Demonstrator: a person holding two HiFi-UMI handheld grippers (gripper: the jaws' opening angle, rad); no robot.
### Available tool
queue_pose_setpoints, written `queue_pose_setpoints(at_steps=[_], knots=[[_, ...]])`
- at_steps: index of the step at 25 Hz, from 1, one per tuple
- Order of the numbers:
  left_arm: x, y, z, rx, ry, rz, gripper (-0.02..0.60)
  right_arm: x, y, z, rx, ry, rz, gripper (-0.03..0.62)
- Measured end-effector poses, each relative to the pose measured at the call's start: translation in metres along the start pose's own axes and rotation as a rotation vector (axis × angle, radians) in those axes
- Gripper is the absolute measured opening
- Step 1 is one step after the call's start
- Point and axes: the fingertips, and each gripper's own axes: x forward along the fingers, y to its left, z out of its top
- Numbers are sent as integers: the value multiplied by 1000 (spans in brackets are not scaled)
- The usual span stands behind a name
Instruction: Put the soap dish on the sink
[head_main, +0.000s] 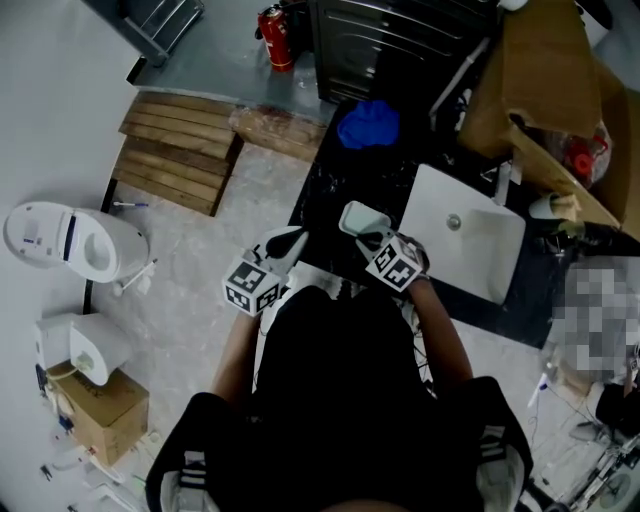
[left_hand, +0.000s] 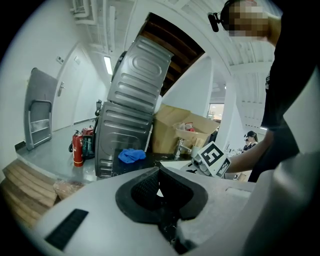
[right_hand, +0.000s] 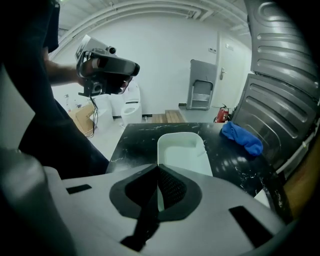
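The white soap dish (head_main: 360, 217) (right_hand: 181, 148) is a shallow oblong tray over the black marble counter (head_main: 330, 190). My right gripper (head_main: 374, 238) (right_hand: 158, 172) is shut on its near rim. I cannot tell whether the dish rests on the counter or hangs just above it. The white sink (head_main: 478, 250) lies to the right of the dish, set into the same counter. My left gripper (head_main: 289, 241) (left_hand: 159, 176) hangs at the counter's front left edge, jaws shut with nothing in them.
A blue cloth (head_main: 368, 124) (right_hand: 243, 138) lies at the counter's far end by a grey metal appliance (head_main: 390, 45). A faucet (head_main: 503, 183) and cardboard boxes (head_main: 545, 90) stand behind the sink. A fire extinguisher (head_main: 276, 36), wooden pallet (head_main: 178, 152) and toilet (head_main: 62, 241) are on the floor at left.
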Motion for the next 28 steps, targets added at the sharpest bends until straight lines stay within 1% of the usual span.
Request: queue_pose_setpoints(at_steps=[6,15,19,24,28], knots=[[-1,0,-5,-9,5,19,0,12,-3,-9,-25,61,22,-3],[-5,-3,-7,-18,-2,38,0,21,-5,-13,-47,100,34,-3],[-8,-2,-10,-18,-6,46,0,24,-2,-18,-46,135,50,-3],[-12,-3,-12,-23,-8,51,0,25,-1,-21,-66,169,45,-3],[-15,-3,-12,-21,-13,54,0,27,-1,-20,-73,173,41,-3]])
